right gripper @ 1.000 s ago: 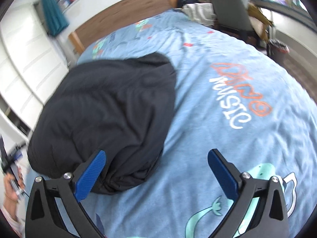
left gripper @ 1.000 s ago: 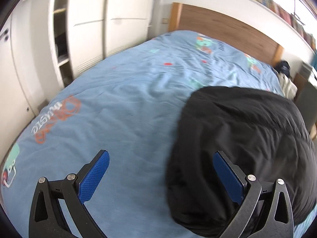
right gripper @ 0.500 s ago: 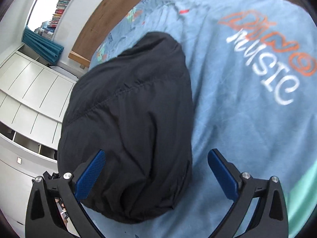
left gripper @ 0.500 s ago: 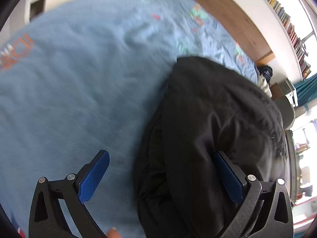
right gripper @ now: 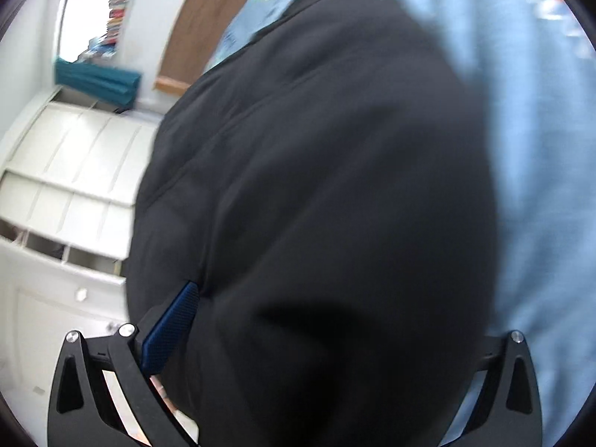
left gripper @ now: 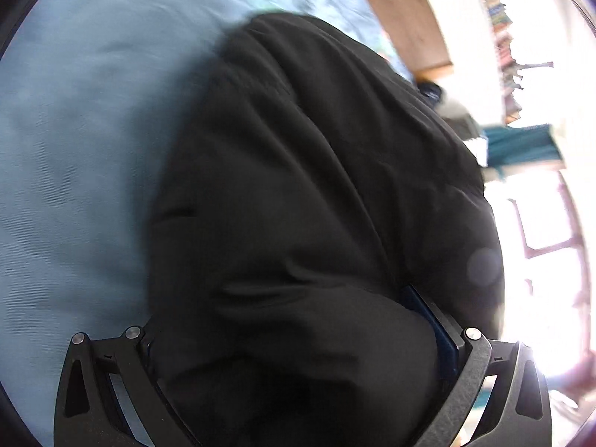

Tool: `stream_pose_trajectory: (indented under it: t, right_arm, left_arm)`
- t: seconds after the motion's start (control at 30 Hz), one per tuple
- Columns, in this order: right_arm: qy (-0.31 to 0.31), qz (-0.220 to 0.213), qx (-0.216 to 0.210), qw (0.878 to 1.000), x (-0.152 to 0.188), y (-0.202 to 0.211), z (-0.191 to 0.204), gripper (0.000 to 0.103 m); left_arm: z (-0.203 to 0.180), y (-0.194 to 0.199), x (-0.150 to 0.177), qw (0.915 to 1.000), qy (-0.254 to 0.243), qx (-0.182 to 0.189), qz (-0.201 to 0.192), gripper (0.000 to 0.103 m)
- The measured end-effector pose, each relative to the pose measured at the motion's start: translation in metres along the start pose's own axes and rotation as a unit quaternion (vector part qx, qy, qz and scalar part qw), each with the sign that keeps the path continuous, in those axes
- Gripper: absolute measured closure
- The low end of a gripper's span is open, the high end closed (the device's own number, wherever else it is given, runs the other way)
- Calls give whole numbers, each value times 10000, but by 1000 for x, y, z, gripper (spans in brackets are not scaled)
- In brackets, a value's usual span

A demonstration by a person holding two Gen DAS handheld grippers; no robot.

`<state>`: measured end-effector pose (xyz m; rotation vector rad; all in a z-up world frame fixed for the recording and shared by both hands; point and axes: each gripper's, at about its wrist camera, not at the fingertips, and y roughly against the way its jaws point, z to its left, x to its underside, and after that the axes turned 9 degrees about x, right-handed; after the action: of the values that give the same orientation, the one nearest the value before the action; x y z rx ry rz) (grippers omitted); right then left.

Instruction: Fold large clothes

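Note:
A bulky black padded garment (left gripper: 316, 149) lies folded in a mound on the light blue bed sheet (left gripper: 74, 149). My left gripper (left gripper: 294, 320) is open and pushed over the garment's near edge. Fabric bulges between its jaws and hides the left pad, while the right blue pad (left gripper: 432, 320) shows against the cloth. In the right wrist view the same garment (right gripper: 335, 149) fills the frame. My right gripper (right gripper: 335, 320) is open and wide around the garment's near end. Its left blue pad (right gripper: 171, 324) touches the cloth, and the right finger is buried behind fabric.
The bed sheet (right gripper: 540, 149) stretches on to the right of the garment. A wooden headboard (right gripper: 193, 29) stands at the far end, with white wardrobe doors (right gripper: 74, 167) beside the bed. Bright windows and a teal curtain (left gripper: 521, 141) lie beyond the far side.
Both grippers have dropped and pushed forward onto the black garment, which now sits between each pair of open jaws. One second ago they hovered off its edges.

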<state>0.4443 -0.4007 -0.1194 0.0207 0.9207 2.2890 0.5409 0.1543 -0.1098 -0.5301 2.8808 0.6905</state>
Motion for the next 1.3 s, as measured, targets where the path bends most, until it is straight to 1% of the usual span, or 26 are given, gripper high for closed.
stream_pose_trajectory:
  t: [0.03, 0.07, 0.1, 0.17, 0.23, 0.27, 0.3, 0.33, 0.37, 0.4, 0.43, 0.47, 0.5, 0.53, 0.57, 0.6, 0.7, 0.87, 0.97, 1.0, 1.07, 1.13, 1.23, 1.27, 1.3]
  right_arm:
    - [83, 41, -7, 10000, 0, -4, 3, 0]
    - [63, 93, -3, 9999, -1, -8, 1, 0]
    - [-19, 141, -29, 9999, -2, -10, -3, 0]
    - [-141, 171, -44, 9997, -3, -16, -8, 0]
    - [-101, 127, 31, 9999, -2, -19, -4, 0]
    - [-87, 140, 93, 9998, -3, -22, -1, 0]
    - [-86, 169, 137, 9997, -4, -24, 1, 0]
    - [-86, 198, 183, 9996, -5, -25, 4, 0]
    - [-61, 182, 279, 9994, -6, -25, 9, 0]
    - [33, 136, 408, 9991, -7, -25, 16, 3]
    - [145, 94, 477, 9987, -9, -24, 23, 8]
    - [308, 40, 511, 9982, -11, -22, 33, 21]
    - [443, -10, 496, 9978, -13, -20, 43, 36]
    - [539, -76, 477, 9974, -16, -17, 51, 43]
    - [629, -145, 482, 9968, -18, -14, 60, 54]
    - [737, -222, 490, 9958, -22, -11, 70, 60]
    - [1108, -549, 383, 9916, -31, 2, 110, 67]
    - [1568, -1010, 216, 9822, -40, 29, 166, 69]
    - [1857, -1217, 15, 9750, -28, 55, 199, 69]
    - [1950, -1287, -45, 9723, -22, 61, 212, 69]
    - [2073, -1362, -141, 9686, -11, 83, 214, 69]
    - [2208, -1378, -193, 9654, 6, 102, 222, 69]
    - [2287, -1306, -191, 9645, 25, 109, 225, 69]
    - [2277, -1251, -184, 9655, 33, 111, 219, 69]
    - [2271, -1191, -162, 9664, 43, 116, 208, 69]
  left_arm:
    - [0, -3, 0, 10000, 0, 50, 36, 0]
    - [4, -6, 0, 9999, 61, 14, 109, 0]
    - [8, -10, -1, 9997, 162, -13, 171, 1]
    - [9, -13, 0, 9996, 191, -72, 213, 1]
    - [2, -16, 1, 9995, 102, -242, 189, 0]
    - [-2, -17, 2, 9993, 53, -329, 138, 3]
    - [-8, -17, 4, 9993, -26, -382, 55, 11]
    - [-15, -16, 5, 9991, -124, -407, -17, 16]
    - [-21, -13, 5, 9989, -205, -415, -59, 28]
    - [-31, -11, 7, 9985, -332, -420, -112, 40]
    - [-39, -12, 6, 9981, -414, -425, -135, 46]
    - [-47, -12, 6, 9978, -484, -424, -145, 56]
    - [-61, -12, 7, 9969, -647, -418, -139, 63]
    - [-72, -11, 8, 9959, -793, -418, -126, 65]
    - [-86, -10, 8, 9945, -967, -378, -127, 69]
    - [-100, -9, 9, 9931, -1128, -270, -143, 71]
    - [-142, -2, 13, 9874, -1570, 99, -198, 72]
    - [-200, 19, 22, 9764, -2066, 497, -378, 72]
    - [-222, 46, 38, 9710, -2237, 648, -536, 72]
    - [-226, 51, 40, 9697, -2278, 670, -573, 72]
    - [-235, 63, 52, 9666, -2395, 652, -640, 72]
    - [-239, 75, 69, 9655, -2431, 636, -685, 72]
    - [-229, 85, 92, 9684, -2337, 547, -685, 72]
    - [-222, 85, 100, 9701, -2277, 502, -668, 72]
    - [-214, 85, 99, 9715, -2236, 451, -647, 72]
